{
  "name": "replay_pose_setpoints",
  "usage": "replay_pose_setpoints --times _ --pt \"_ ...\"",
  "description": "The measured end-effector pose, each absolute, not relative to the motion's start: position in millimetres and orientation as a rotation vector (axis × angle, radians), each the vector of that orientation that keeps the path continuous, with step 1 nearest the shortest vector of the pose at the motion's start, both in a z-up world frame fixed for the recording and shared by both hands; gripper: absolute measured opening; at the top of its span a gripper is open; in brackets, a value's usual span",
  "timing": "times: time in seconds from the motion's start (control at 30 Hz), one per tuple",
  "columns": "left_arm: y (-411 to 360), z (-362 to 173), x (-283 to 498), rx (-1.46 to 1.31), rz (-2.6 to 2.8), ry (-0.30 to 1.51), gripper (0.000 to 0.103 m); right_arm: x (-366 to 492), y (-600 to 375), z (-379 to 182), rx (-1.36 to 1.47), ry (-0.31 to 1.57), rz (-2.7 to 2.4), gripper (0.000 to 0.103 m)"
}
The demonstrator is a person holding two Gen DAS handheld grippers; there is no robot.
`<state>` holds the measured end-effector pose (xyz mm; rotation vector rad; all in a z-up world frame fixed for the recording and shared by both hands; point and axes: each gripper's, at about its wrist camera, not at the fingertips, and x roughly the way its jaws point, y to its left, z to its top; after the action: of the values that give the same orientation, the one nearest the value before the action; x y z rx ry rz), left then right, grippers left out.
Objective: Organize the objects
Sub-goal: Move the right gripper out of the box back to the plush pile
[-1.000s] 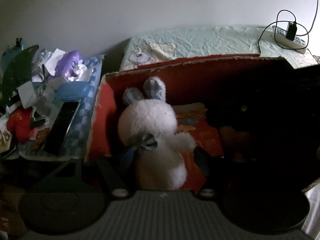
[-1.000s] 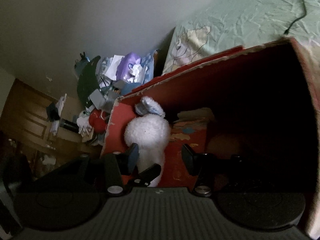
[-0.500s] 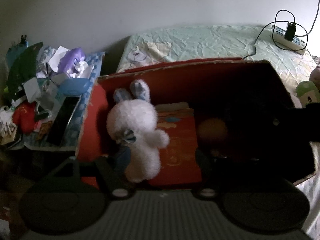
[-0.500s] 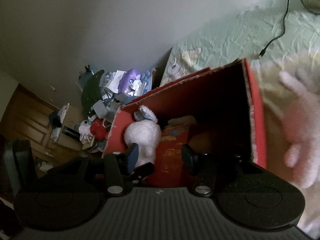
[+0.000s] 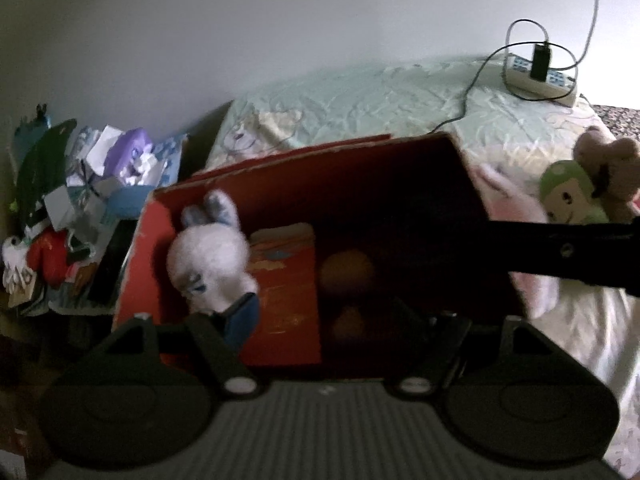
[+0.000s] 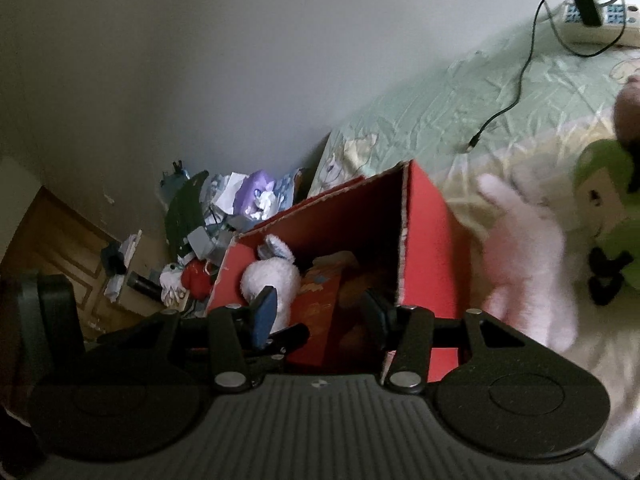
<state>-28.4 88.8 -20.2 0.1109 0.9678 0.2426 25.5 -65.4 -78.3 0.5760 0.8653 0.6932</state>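
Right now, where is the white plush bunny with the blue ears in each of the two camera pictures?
Left wrist view: the white plush bunny lies left of centre, at the left end of the red cardboard box, just above the left tool's left fingertip.
Right wrist view: the bunny is lower left of centre, in the same end of the box.
Shared landmark: the white power strip on the green bedspread.

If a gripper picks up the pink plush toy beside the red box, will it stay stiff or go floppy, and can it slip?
The pink plush toy looks fluffy and limp, so it would probably sag if held by one limb. Its fuzzy surface should give grip, so slipping seems unlikely. It lies spread on the bed outside the red box, so it should not roll.
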Motion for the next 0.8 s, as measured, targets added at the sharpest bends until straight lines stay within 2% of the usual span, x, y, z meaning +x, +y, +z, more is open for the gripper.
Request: replay_pose_setpoints --times 0.53,0.7,0.8 --pt "2 -16 -21 0.158 0.118 0.907 0.076 7 -154 -82 0.598 0.783 0.574 0.052" --pt "-13 -20 -20 0.128 0.029 0.893 0.069 9 -176 -95 0.618 0.795 0.516 0.051" --pt "-19 -20 -23 0.102 -0.036 0.869 0.068 9 -182 -104 0.615 0.804 0.496 0.051"
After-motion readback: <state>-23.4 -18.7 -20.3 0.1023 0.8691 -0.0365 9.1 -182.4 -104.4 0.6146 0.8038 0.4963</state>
